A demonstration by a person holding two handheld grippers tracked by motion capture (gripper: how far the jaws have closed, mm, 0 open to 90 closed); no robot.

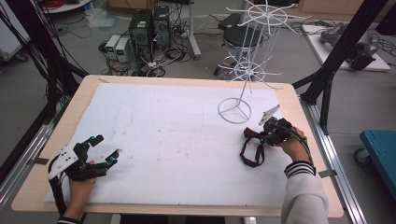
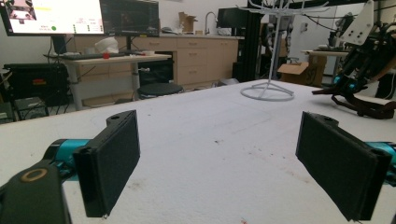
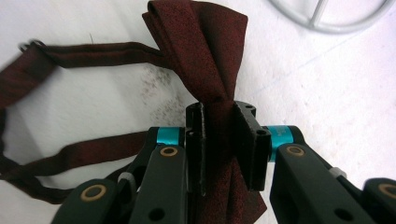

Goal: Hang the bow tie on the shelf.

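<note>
A dark red bow tie (image 3: 201, 51) with its strap (image 1: 251, 151) lies on the white mat at the right. My right gripper (image 3: 219, 140) is shut on the bow tie's knot, its jaws pinching the middle; in the high view it (image 1: 265, 135) sits low over the mat, and the left gripper view shows it (image 2: 359, 70) farther off at the right. My left gripper (image 1: 106, 148) rests at the near left of the table, open; its black pads (image 2: 112, 158) stand wide apart with only bare mat between them.
A white wire display stand (image 1: 247, 60) rises just behind the bow tie, its ring base (image 1: 234, 111) on the mat. The wooden table (image 1: 74, 100) carries the white mat (image 1: 163, 130). Black frame posts stand at both sides. Computers and cables lie on the floor beyond.
</note>
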